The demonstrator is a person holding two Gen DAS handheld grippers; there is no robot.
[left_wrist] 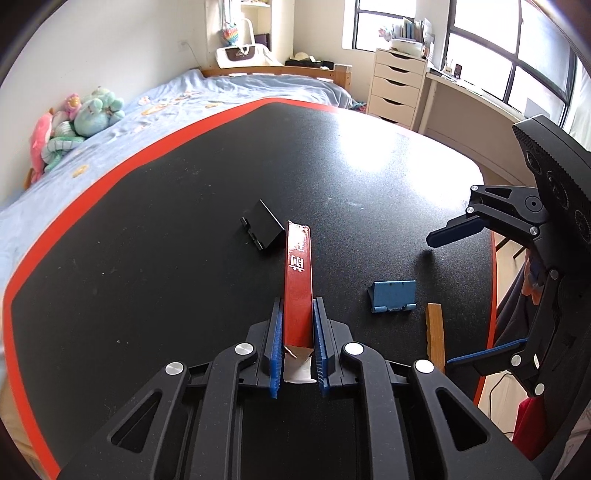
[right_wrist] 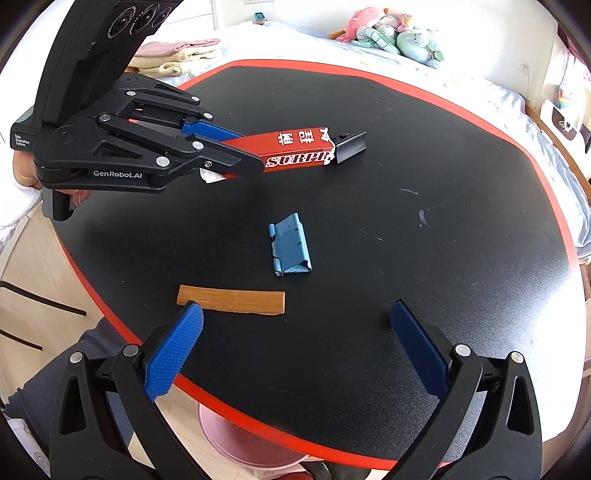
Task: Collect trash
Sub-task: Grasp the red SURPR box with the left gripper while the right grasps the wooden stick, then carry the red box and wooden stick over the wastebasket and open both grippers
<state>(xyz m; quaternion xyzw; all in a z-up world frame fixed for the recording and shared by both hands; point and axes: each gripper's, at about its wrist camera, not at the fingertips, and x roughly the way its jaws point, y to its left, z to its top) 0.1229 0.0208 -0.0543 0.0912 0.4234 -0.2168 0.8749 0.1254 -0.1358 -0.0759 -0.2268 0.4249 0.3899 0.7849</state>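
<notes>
My left gripper [left_wrist: 297,306] is shut on a long red carton [left_wrist: 297,280] with white lettering, holding its torn near end; the carton [right_wrist: 295,147] points away over the black table, and the left gripper [right_wrist: 240,147] shows from the side in the right wrist view. My right gripper [right_wrist: 295,314] is open and empty, low over the table's near edge; it also shows at the right of the left wrist view [left_wrist: 443,295]. A blue folded clip [right_wrist: 290,245] and a flat wooden strip [right_wrist: 232,301] lie between its fingers and the carton. A black clip [right_wrist: 349,146] lies by the carton's far end.
The black table has a red rim [right_wrist: 509,144]. A pink bin [right_wrist: 247,443] stands on the floor under the near edge. A bed with plush toys [right_wrist: 391,33] lies beyond the table. A white drawer unit [left_wrist: 399,85] stands by the window.
</notes>
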